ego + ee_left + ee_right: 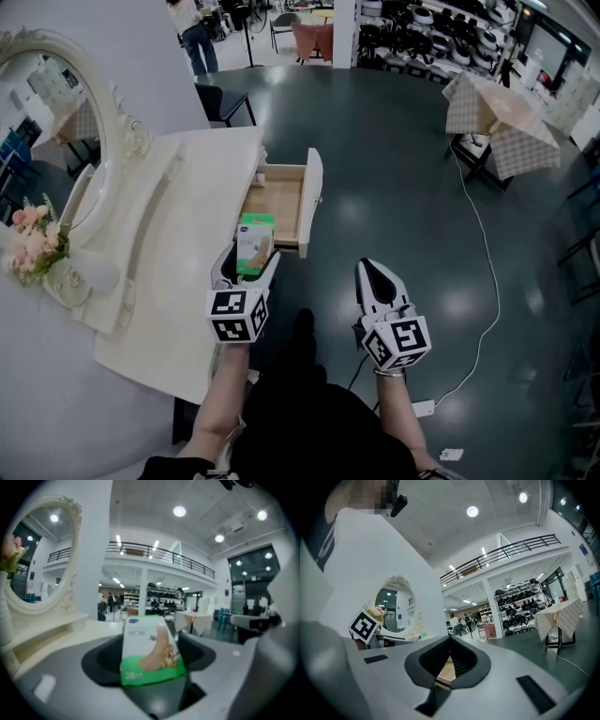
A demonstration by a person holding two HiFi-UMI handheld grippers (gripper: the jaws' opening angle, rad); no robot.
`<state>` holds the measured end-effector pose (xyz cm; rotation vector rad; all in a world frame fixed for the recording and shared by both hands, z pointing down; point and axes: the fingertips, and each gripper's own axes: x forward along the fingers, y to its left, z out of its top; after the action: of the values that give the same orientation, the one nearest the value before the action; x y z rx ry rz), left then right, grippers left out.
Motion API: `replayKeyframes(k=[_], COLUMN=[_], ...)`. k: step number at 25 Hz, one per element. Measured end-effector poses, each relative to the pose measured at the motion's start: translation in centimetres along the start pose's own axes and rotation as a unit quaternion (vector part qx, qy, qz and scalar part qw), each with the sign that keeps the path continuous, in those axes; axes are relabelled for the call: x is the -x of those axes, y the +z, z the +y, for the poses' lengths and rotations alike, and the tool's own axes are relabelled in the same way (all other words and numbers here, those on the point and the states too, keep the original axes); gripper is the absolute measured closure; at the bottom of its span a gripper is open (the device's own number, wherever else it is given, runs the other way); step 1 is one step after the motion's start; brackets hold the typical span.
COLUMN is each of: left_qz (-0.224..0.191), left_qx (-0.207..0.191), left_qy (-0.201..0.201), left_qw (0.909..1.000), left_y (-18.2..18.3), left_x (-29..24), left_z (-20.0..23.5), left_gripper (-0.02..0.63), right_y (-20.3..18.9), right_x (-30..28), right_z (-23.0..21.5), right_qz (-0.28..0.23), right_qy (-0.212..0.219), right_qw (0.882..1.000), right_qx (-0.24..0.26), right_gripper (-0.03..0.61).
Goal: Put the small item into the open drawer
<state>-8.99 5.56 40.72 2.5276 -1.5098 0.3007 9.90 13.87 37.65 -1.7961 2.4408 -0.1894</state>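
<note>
The left gripper [249,264] has its jaws clamped on a small green-and-white box [255,240], held upright between them. The open drawer [312,199] lies just beyond the box at 12 o'clock, under the dresser [178,281] edge. At 3 o'clock, the right gripper [373,272] hangs over the floor [394,169], its jaws closed together on nothing.

Dark glossy floor [394,159], cream vanity [178,281]
</note>
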Motion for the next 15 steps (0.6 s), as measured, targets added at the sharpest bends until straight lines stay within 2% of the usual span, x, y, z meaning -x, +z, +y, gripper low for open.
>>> replayKeyframes(k=[6,15], left_qz=[-0.003,-0.003], left_qx=[0.005,0.013], left_qy=[-0.003,-0.015], left_qw=[1.0,0.9998], left_y=[0.8,3.0], left_x=[-5.0,-13.0], left_z=[1.1,4.1], left_gripper=[0.245,0.245], right_y=[0.3,0.8], right_x=[-3.7,-12.8], right_z=[-2.7,-5.4], right_qz=[0.001,0.005], right_qy=[-0.003,0.007], right_qw=[1.0,1.0], right_qx=[0.004,-0.006], right_gripper=[0.581,0.581])
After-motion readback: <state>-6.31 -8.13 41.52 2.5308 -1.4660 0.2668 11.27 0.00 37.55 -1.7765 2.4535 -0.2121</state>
